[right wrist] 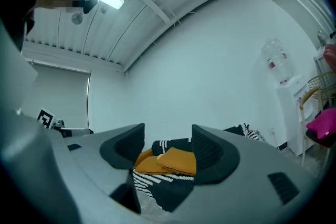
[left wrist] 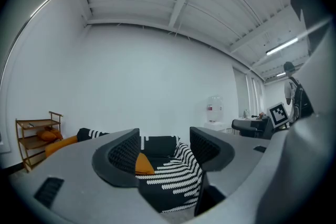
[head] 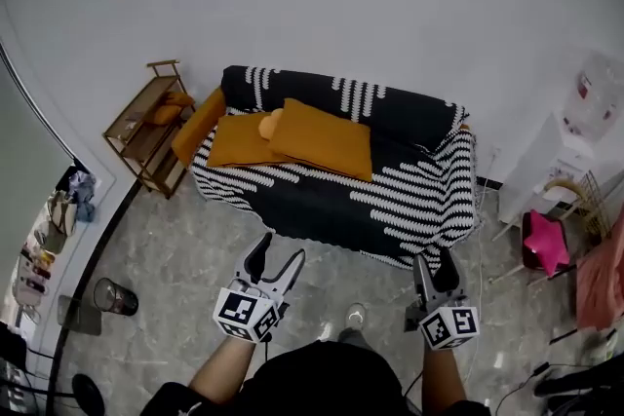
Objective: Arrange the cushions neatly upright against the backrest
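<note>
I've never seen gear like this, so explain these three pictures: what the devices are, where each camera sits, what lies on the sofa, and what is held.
There is no robot here: a person holds a left gripper in one hand and a right gripper in the other. The head view looks down from a camera on the person's head. Each gripper view looks out between that gripper's own two fingers. On the striped sofa are orange cushions, mostly lying flat rather than upright. Both grippers are open and empty, held short of the sofa.
</note>
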A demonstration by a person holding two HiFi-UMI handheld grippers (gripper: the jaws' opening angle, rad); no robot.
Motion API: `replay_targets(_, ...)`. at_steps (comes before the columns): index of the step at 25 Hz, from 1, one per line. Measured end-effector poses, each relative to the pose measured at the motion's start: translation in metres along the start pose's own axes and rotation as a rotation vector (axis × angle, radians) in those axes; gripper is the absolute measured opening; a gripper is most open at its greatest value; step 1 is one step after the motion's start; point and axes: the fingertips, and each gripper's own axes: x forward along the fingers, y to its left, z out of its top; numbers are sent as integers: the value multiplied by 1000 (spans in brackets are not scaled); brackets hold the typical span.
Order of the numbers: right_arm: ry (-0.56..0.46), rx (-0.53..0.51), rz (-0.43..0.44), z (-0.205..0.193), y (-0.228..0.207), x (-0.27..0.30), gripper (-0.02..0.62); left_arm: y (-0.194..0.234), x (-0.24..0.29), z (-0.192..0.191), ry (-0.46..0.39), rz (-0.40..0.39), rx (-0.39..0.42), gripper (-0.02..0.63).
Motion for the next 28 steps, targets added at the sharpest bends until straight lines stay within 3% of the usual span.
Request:
replay_targets(9,28,36,90,26,-67,108,290,23,115,22,-9,73,-1,302)
replay_targets(18,39,78,80,26,-122,159,290,23,187,17,44,84,29,302)
replay_targets(28,81,62,18,12,-143,191,288,51,236,0,72,47,4,302)
